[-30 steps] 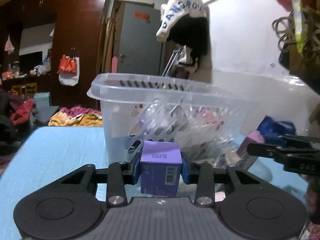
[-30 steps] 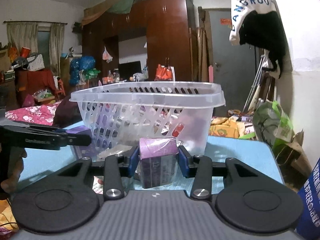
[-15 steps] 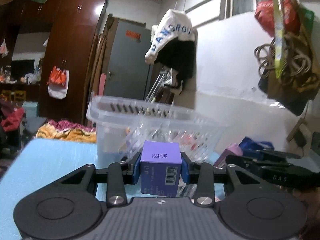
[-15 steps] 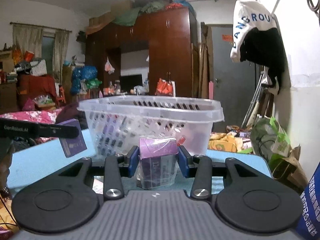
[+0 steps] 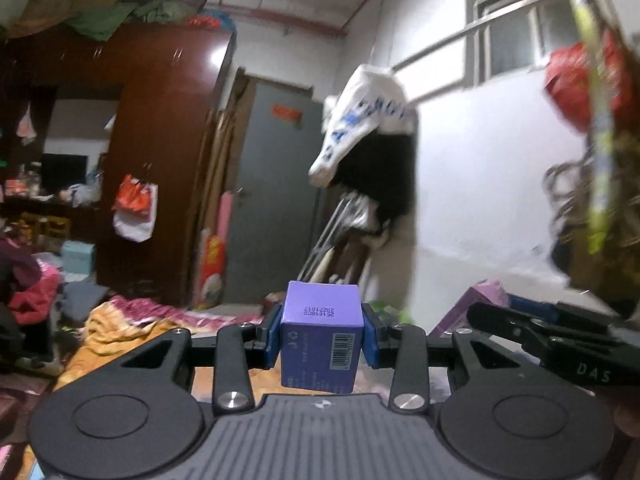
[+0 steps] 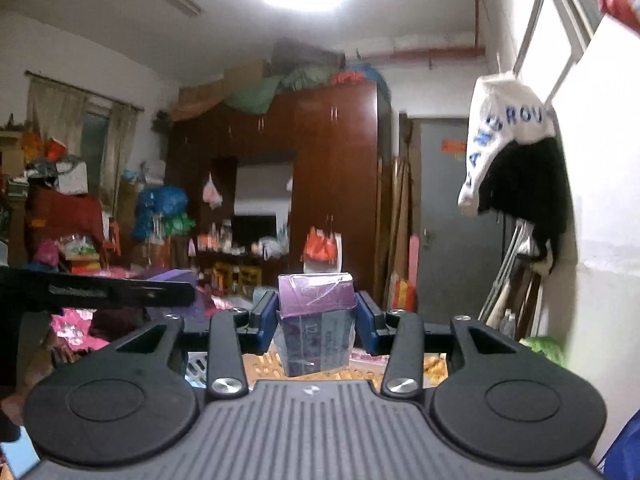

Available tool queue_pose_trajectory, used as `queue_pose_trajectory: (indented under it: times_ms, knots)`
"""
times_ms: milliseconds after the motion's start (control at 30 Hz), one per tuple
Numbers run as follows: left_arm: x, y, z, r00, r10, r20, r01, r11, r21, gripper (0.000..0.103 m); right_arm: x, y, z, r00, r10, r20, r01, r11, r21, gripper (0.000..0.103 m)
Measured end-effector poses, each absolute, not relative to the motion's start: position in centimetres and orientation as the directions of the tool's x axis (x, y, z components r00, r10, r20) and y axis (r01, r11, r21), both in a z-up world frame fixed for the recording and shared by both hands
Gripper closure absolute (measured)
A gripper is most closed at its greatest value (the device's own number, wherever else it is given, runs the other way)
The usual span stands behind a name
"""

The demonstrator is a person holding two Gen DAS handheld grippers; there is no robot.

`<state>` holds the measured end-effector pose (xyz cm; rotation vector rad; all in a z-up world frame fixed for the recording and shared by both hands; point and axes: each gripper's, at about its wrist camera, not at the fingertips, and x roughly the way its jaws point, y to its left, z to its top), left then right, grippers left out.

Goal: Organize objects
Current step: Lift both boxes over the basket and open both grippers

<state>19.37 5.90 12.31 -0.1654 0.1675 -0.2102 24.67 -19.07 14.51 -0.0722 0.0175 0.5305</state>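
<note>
Room ahead: I am looking over both tools at a brown wardrobe (image 6: 320, 184), a grey door (image 5: 276, 196) and a white wall with a cap (image 5: 360, 128) hanging on it; none of it is close to my loads.

Basket: only a sliver of white slotted plastic, probably a laundry basket (image 6: 196, 364), is showing low between my right tool's arms, so I judge I am holding both loads raised above it.

Left tongs (image 5: 322, 336): I am clamping them on a purple carton (image 5: 322, 340), the blue pads pressing its two side faces so it is sitting upright with the barcode facing me.

Right tongs (image 6: 316, 322): I am gripping a purple film-wrapped box (image 6: 316, 320) by its sides; it is leaning slightly, and the slack wrap could be making the hold less firm.

Spacing: my right tool's black arm (image 5: 552, 340) is reaching into the left view just beside the carton, and the left tool's arm (image 6: 100, 292) is crossing the right view likewise, so the tools are near but apart.

Open room: air is lying free in front of and above both boxes; the tight edge is the gap between my two tools, so I am judging a lowering should be done one at a time.

Counter: I am not seeing it here.
</note>
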Motion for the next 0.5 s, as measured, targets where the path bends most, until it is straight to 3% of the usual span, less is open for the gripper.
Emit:
queue_pose_trajectory:
  times_ms: [67, 100, 133, 200, 300, 367, 500]
  knots:
    - [21.5, 5.5, 11.5, 0.971, -0.162, -0.177, 0.137, 0.98, -0.143, 0.053, 26.7, -17.7, 13.9, 0.876, 0.477, -0.074, -0.482, 0.871, -0.095, 0.055]
    - [22.5, 5.3, 11.1, 0.974, -0.112, -0.199, 0.092, 0.99, -0.107, 0.033, 27.7, -17.1, 13.5, 0.881, 0.464, -0.097, -0.473, 0.874, -0.114, 0.052]
    - [23.7, 5.1, 10.6, 0.972, -0.058, -0.227, 0.042, 0.996, -0.076, 0.023, 28.6, -16.5, 13.0, 0.884, 0.449, -0.128, -0.464, 0.876, -0.135, 0.043]
    - [24.9, 5.0, 9.7, 0.958, -0.022, -0.285, 0.008, 0.999, -0.051, 0.025, 29.4, -16.0, 12.2, 0.896, 0.416, -0.157, -0.438, 0.886, -0.149, 0.027]
    - [22.7, 5.0, 9.4, 0.968, -0.106, -0.227, 0.093, 0.993, -0.069, 0.024, 28.0, -16.9, 11.4, 0.889, 0.431, -0.155, -0.451, 0.882, -0.135, 0.003]
    - [20.5, 4.9, 8.8, 0.966, -0.135, -0.22, 0.122, 0.99, -0.072, 0.022, 26.4, -18.1, 10.9, 0.888, 0.439, -0.137, -0.454, 0.883, -0.116, 0.0]
    - [16.0, 3.5, 5.0, 0.943, -0.206, -0.26, 0.196, 0.979, -0.062, 0.015, 24.7, -20.9, 9.0, 0.852, 0.485, -0.197, -0.498, 0.867, -0.021, 0.0]
